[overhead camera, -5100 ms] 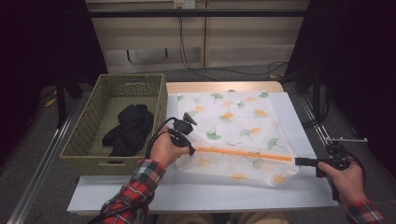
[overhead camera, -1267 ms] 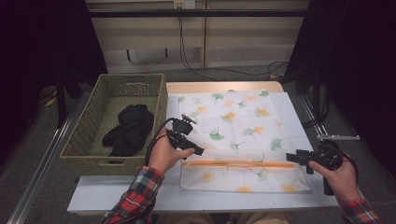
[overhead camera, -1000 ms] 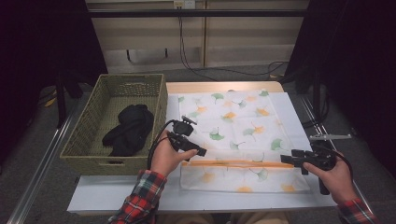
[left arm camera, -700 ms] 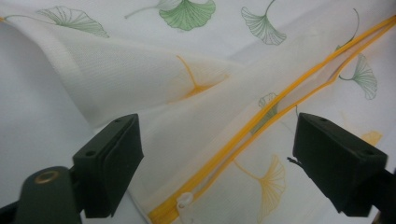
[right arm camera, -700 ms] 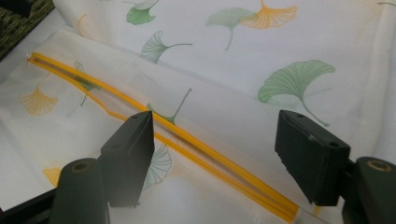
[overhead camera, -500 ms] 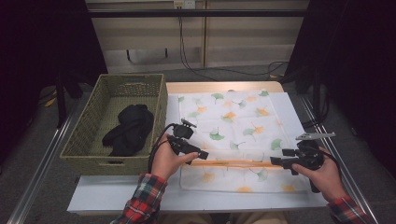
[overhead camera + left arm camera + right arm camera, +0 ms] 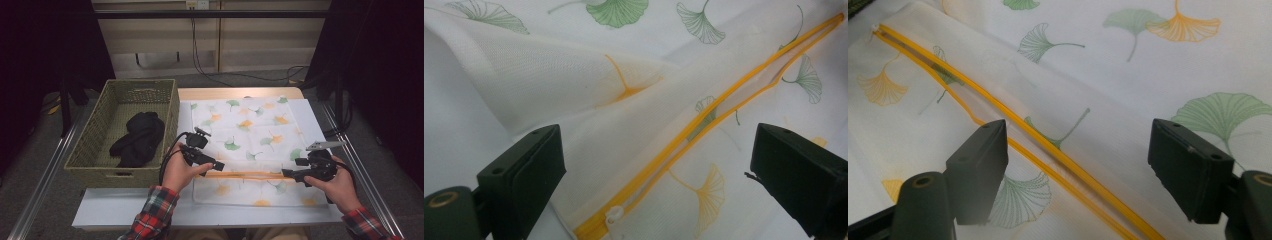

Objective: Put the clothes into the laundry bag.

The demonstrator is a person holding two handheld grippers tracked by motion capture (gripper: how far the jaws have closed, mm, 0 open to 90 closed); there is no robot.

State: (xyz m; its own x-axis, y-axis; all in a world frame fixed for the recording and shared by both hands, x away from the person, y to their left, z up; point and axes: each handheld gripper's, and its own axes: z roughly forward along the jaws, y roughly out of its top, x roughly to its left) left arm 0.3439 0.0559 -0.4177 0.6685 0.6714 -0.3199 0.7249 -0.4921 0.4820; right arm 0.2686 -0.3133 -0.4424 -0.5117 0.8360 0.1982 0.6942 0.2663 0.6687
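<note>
A white mesh laundry bag [image 7: 250, 145] printed with ginkgo leaves lies flat across the tabletop [image 7: 125, 212], its near part folded so the orange zipper [image 7: 245, 175] runs along the fold, close to the person's edge. The zipper is partly open: in the left gripper view its two orange tapes [image 7: 744, 85] part into a narrow slit, with the small white pull [image 7: 614, 216] sitting low between the jaws.

The left gripper [image 7: 217, 165] rests at the zipper's left end, and its jaws have just been opening; they now stand wide with the zipper under the gap and nothing pinched. The right gripper [image 7: 285, 173] sits at the zipper's right end. Its jaws have been opening too and stand apart, straddling the orange line [image 7: 1058, 145] without pressing on it.

Left of the bag, touching its edge, stands a woven green basket [image 7: 95, 145] with a heap of black cloth [image 7: 137, 137] inside. Plaid sleeves [image 7: 152, 215] come in from the near side.
</note>
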